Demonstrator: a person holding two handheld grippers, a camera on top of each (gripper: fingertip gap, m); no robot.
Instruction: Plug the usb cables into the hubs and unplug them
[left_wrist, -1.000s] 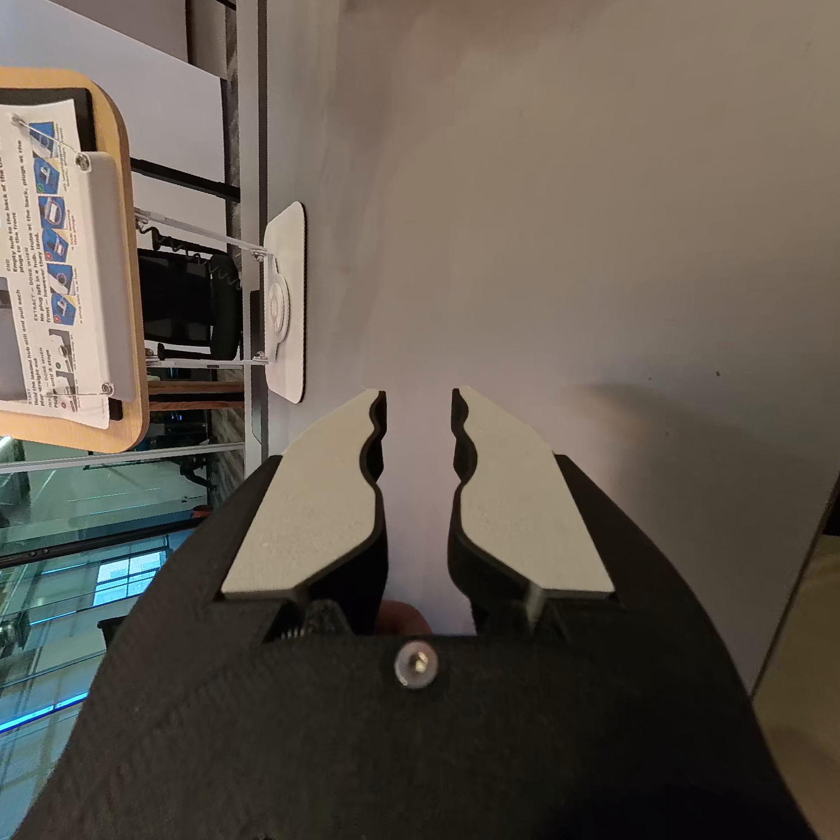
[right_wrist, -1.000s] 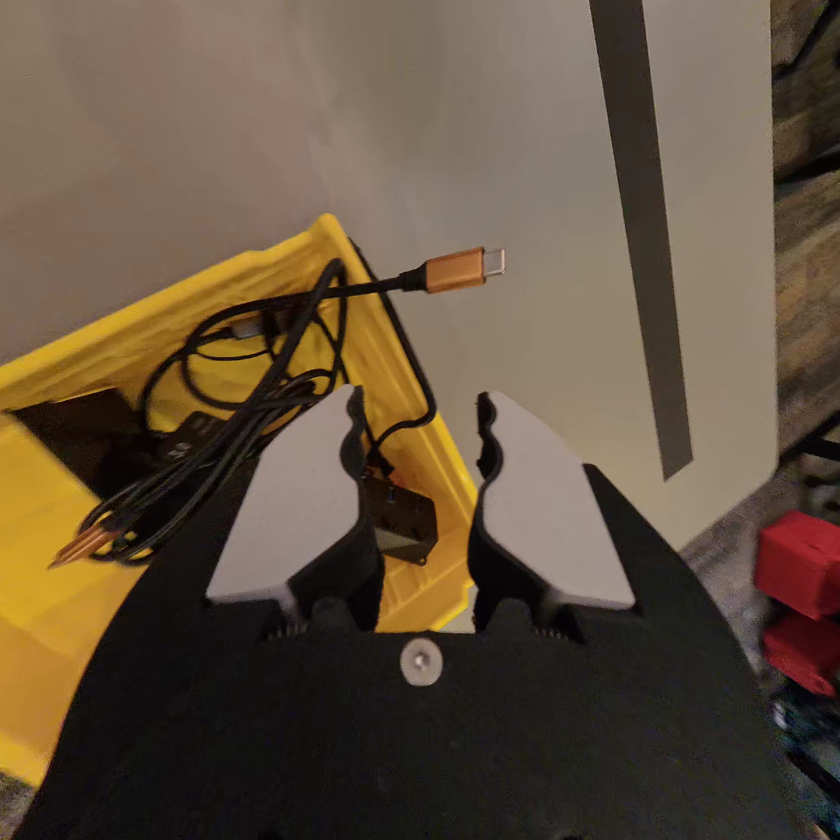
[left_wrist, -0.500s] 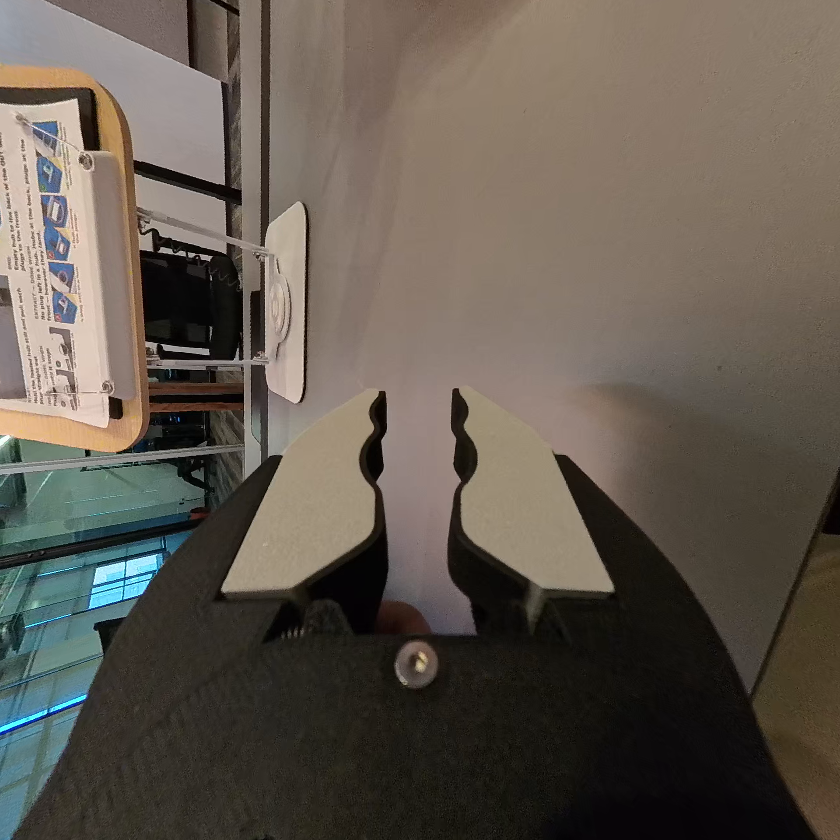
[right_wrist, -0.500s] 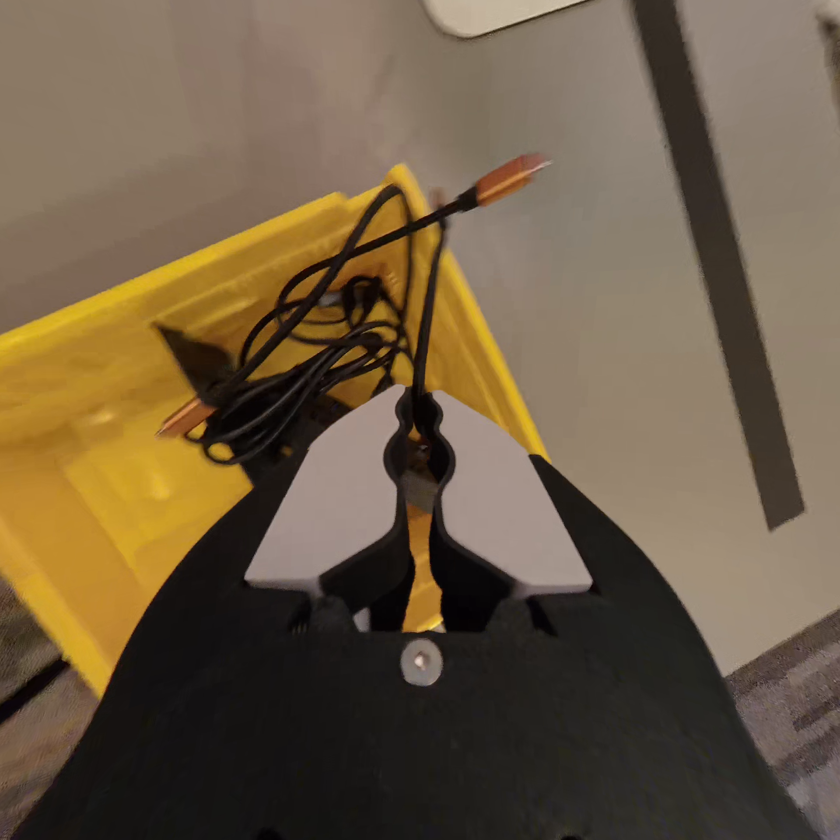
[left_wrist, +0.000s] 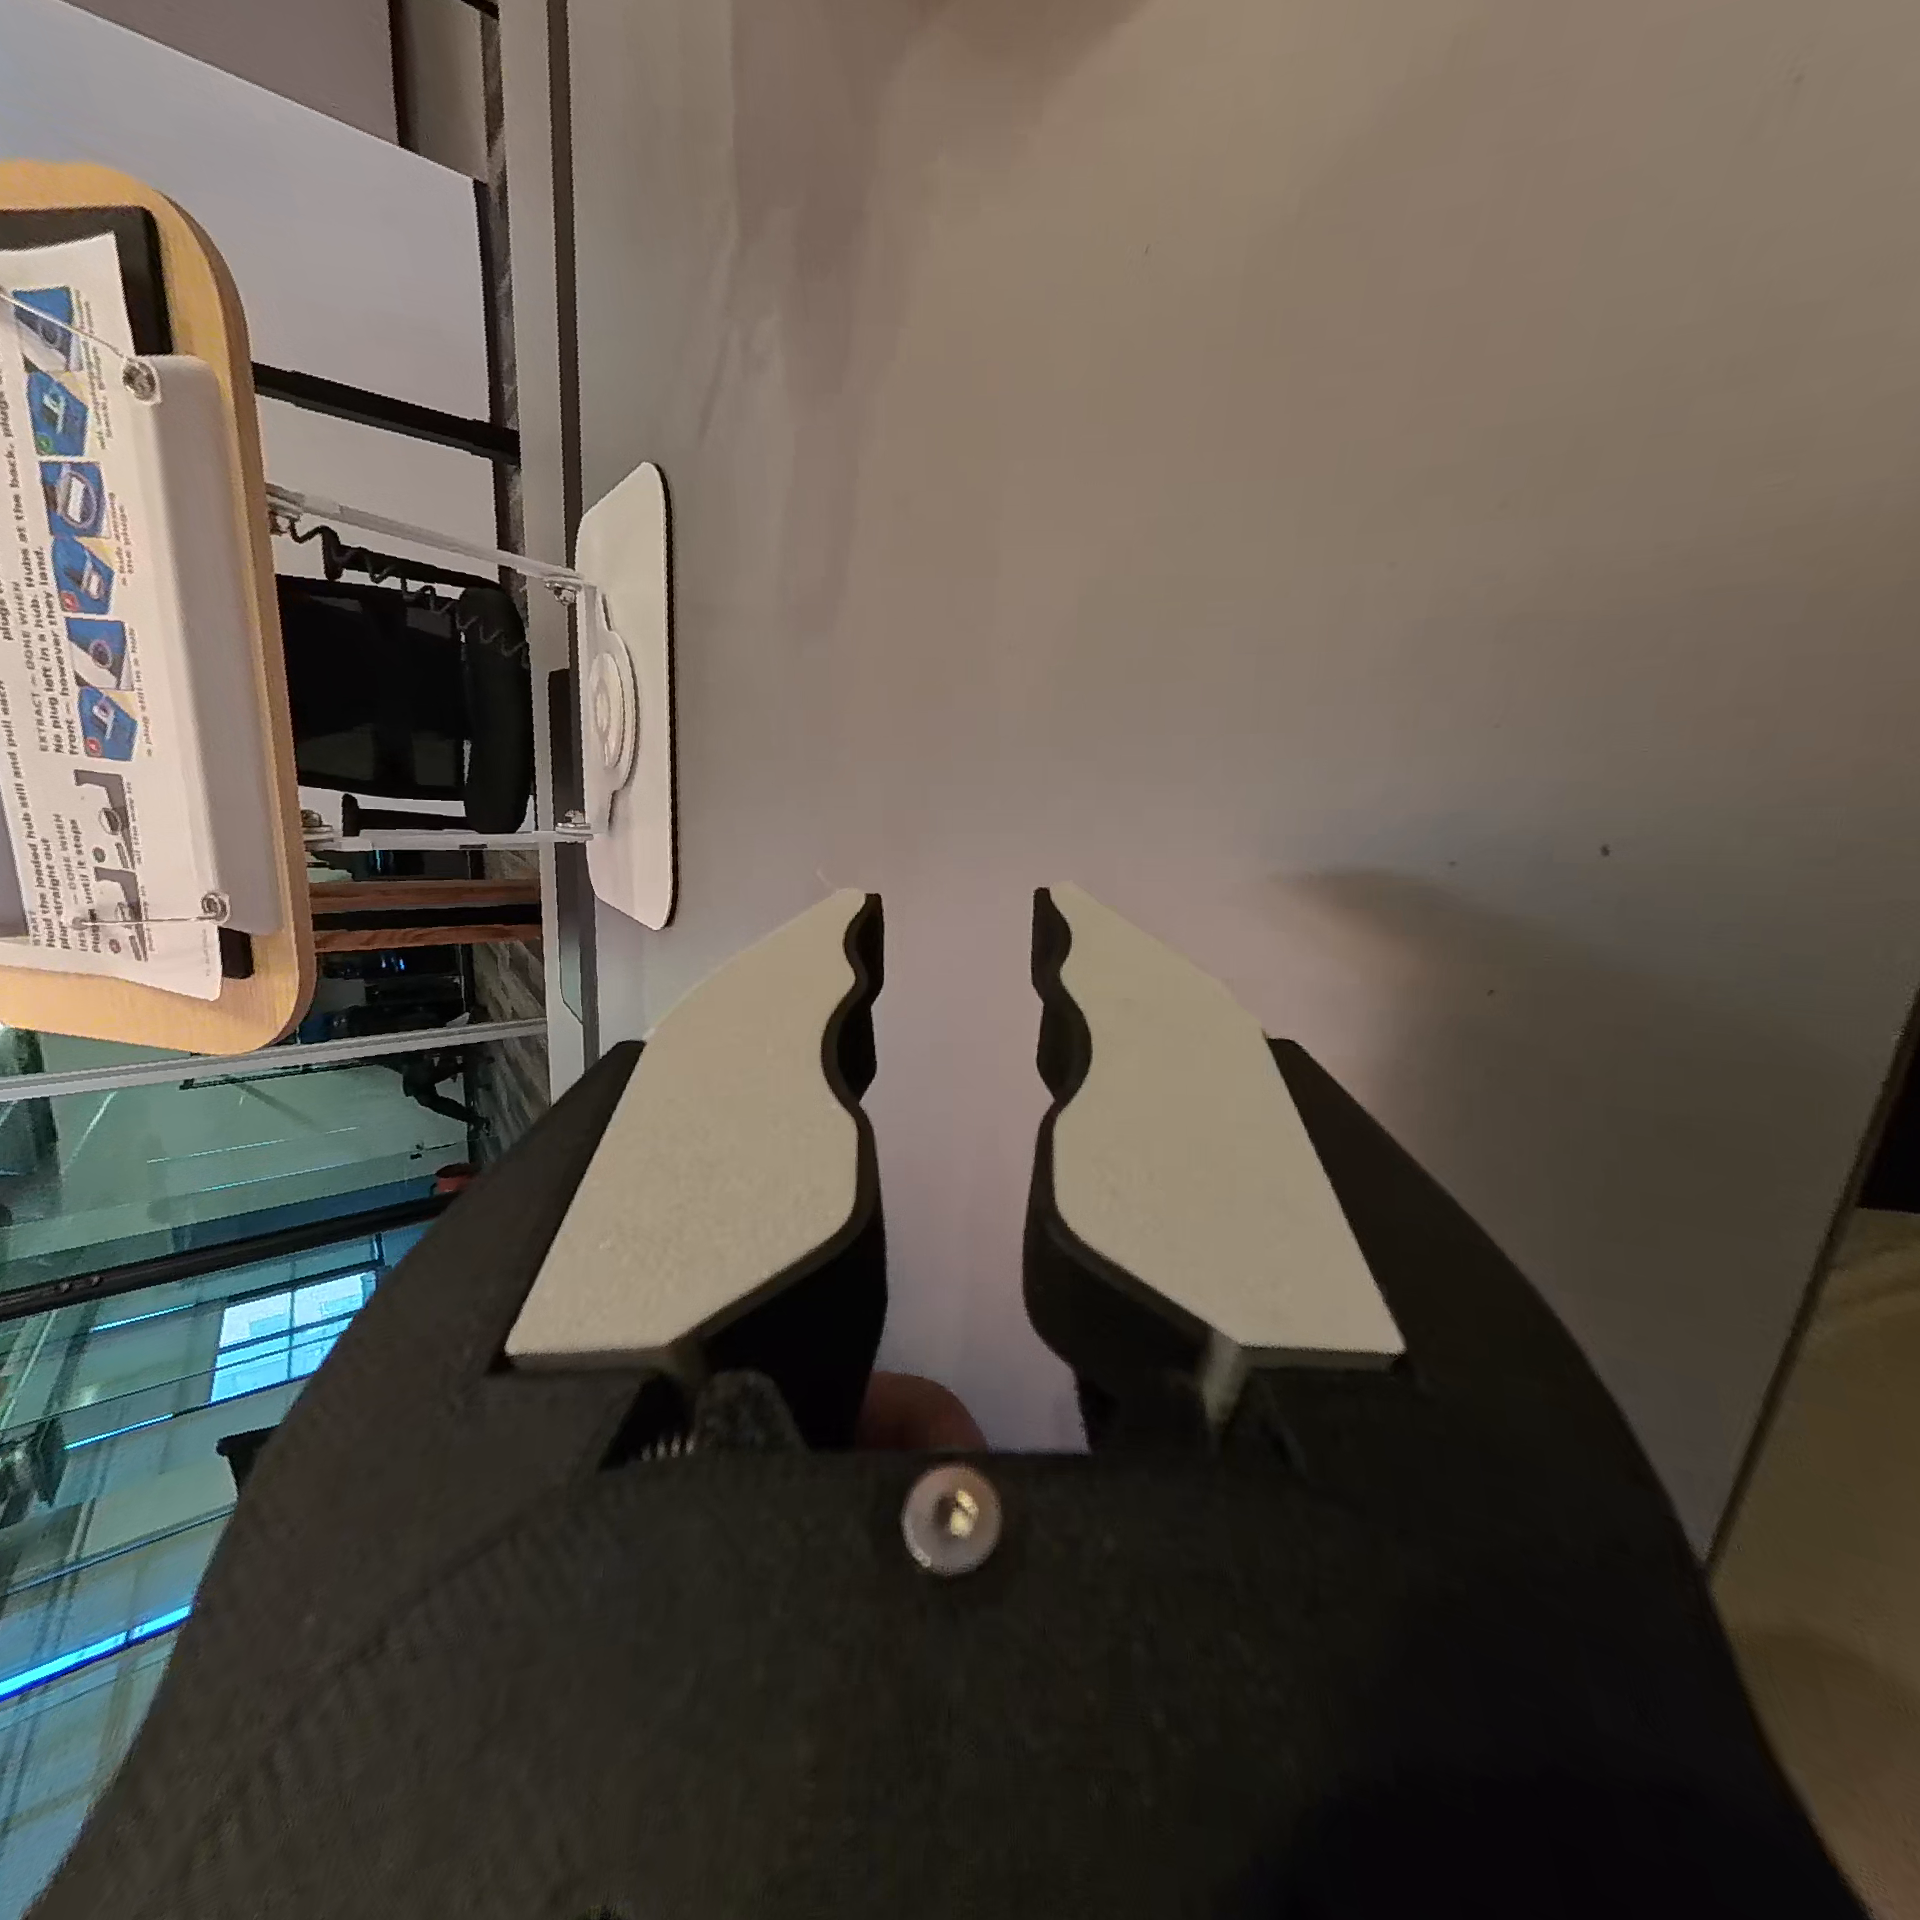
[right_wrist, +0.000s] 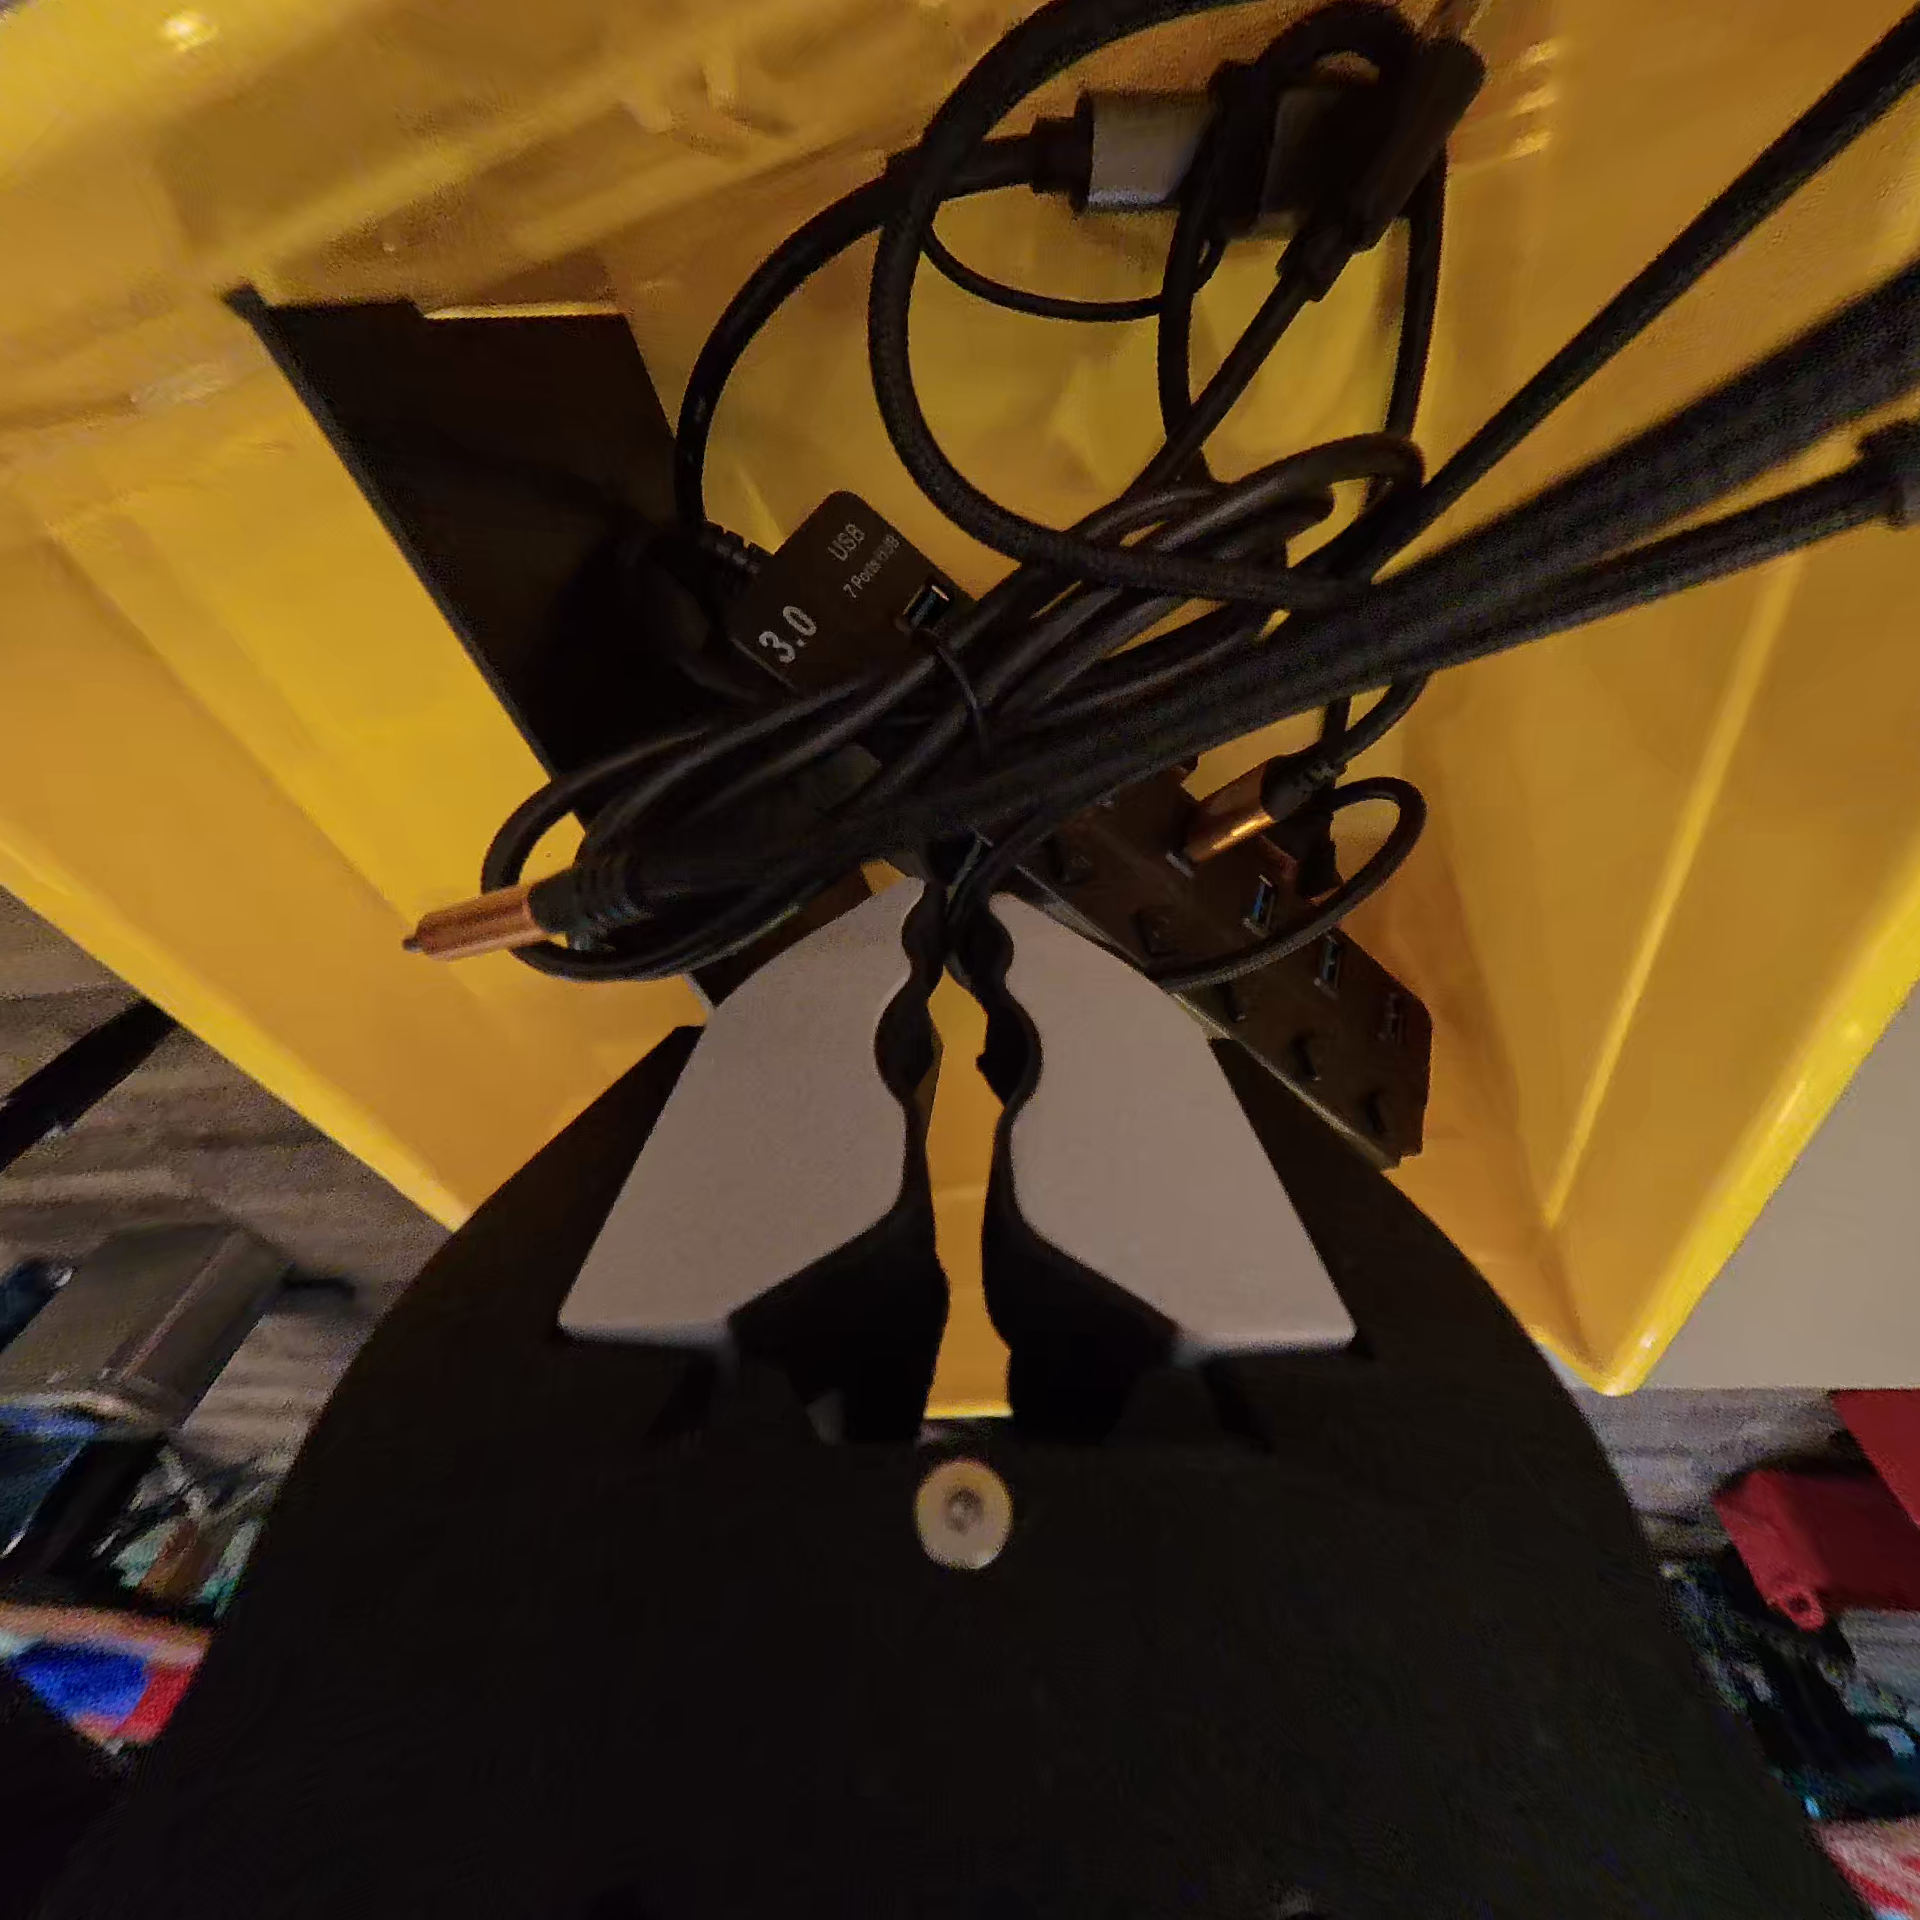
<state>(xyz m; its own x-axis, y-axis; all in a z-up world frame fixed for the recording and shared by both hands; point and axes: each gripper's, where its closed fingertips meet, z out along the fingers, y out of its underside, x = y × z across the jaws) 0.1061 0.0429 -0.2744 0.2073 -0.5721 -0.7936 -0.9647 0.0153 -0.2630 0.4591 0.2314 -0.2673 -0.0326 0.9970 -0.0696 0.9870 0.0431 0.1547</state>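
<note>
hub (right_wrist: 1262, 940) half buried under cables (right_wrist: 1091, 665); cables run off frame top right, blurred there; what right hand-held gripper (right_wrist: 958, 920) tips pinch is unclear

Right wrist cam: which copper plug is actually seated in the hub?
The copper plug right of the right gripper, seated in the hub; the left one hangs free.

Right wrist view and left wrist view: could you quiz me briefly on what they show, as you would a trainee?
1. True or false: the left gripper is shut on a plug.
2. The cables lie in: A) a yellow bin; B) a red box; C) a glass jar.
3. Fill in: the right gripper is shut on a black ____.

Key: 1 false, it is open and empty; 2 A; 3 cable.
</note>
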